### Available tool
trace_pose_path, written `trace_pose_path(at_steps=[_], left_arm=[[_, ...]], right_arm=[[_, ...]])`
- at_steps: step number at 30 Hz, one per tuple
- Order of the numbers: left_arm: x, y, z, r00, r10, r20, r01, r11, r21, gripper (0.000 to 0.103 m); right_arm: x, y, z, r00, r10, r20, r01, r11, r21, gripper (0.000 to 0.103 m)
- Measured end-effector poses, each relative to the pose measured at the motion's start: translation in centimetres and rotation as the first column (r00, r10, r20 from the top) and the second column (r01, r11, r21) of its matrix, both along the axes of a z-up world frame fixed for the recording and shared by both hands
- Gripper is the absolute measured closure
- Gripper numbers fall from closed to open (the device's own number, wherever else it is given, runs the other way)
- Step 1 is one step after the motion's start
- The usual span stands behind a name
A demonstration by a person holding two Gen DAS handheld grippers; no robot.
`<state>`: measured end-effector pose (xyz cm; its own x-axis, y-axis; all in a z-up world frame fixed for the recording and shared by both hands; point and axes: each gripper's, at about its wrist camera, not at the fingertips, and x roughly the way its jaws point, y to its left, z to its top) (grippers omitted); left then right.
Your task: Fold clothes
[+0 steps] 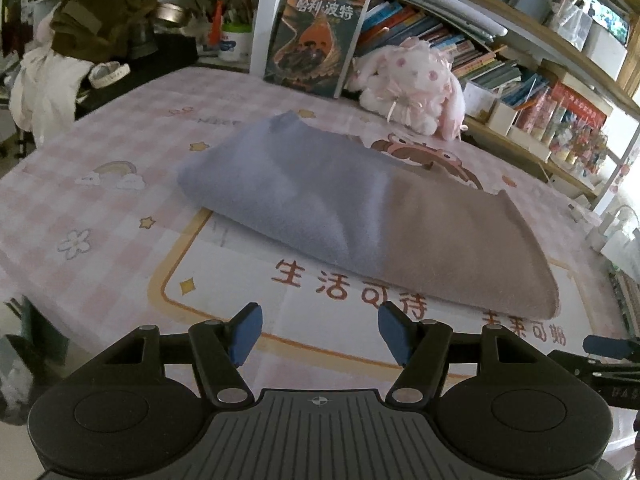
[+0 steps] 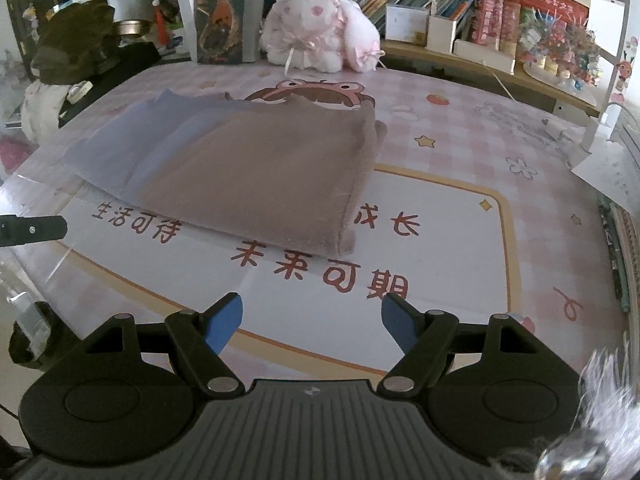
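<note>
A folded cloth (image 1: 352,208), blue-grey at one end and fading to brown at the other, lies flat on the table (image 1: 100,208), which is covered with a pink checked sheet printed with stars, a rainbow and red characters. In the left wrist view the cloth sits at about 12 to 1 o'clock from the left gripper (image 1: 320,334), its near edge a little beyond the blue pads (image 1: 246,330) and not touching them. That gripper's jaws are spread apart with nothing between them, only the printed table surface below.

In the right wrist view the same cloth (image 2: 256,168) lies at about 11 o'clock from the right gripper (image 2: 312,322), its brown corner closest and well clear of the tips. This gripper is likewise spread wide and empty. A dark bit of the other gripper pokes in at 9 o'clock at the left edge.

Behind the cloth, at 12 o'clock, a pink and white plush toy (image 2: 320,32) rests against the bookshelf (image 2: 460,12), with an upright book (image 2: 218,20) just beside it at 11 o'clock. A heap of dark green fabric (image 1: 108,12) sits at 10 o'clock off the table's far corner
</note>
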<state>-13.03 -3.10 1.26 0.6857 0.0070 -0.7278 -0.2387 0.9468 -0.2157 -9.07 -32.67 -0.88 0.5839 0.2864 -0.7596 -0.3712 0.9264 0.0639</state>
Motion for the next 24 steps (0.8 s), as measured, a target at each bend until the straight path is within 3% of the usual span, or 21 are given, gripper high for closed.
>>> trace_pose_path(at_steps=[9, 17, 22, 24], left_arm=[[2.7, 4.2, -1.6, 0.999, 0.016, -0.037, -0.022, 0.983, -0.184, 0.037], [5.1, 6.2, -2.3, 0.997, -0.035, -0.069, 0.021, 0.98, -0.196, 0.037], [6.2, 8.0, -3.1, 0.994, -0.012, -0.107, -0.024, 0.944, -0.33, 0.037], [6.6, 9.1, -3.7, 0.991, 0.02, -0.136, -0.073, 0.915, -0.397, 0.039]], right_arm=[[0.6, 1.7, 0.3, 0.997, -0.079, 0.001, 0.079, 0.996, -0.04, 0.023], [1.3, 3.8, 0.4, 0.992, -0.126, 0.007, 0.126, 0.99, -0.065, 0.024], [1.6, 4.9, 0.6, 0.988, -0.152, 0.013, 0.152, 0.985, -0.082, 0.024], [1.8, 5.2, 0.6, 0.986, -0.164, 0.012, 0.165, 0.983, -0.086, 0.023]])
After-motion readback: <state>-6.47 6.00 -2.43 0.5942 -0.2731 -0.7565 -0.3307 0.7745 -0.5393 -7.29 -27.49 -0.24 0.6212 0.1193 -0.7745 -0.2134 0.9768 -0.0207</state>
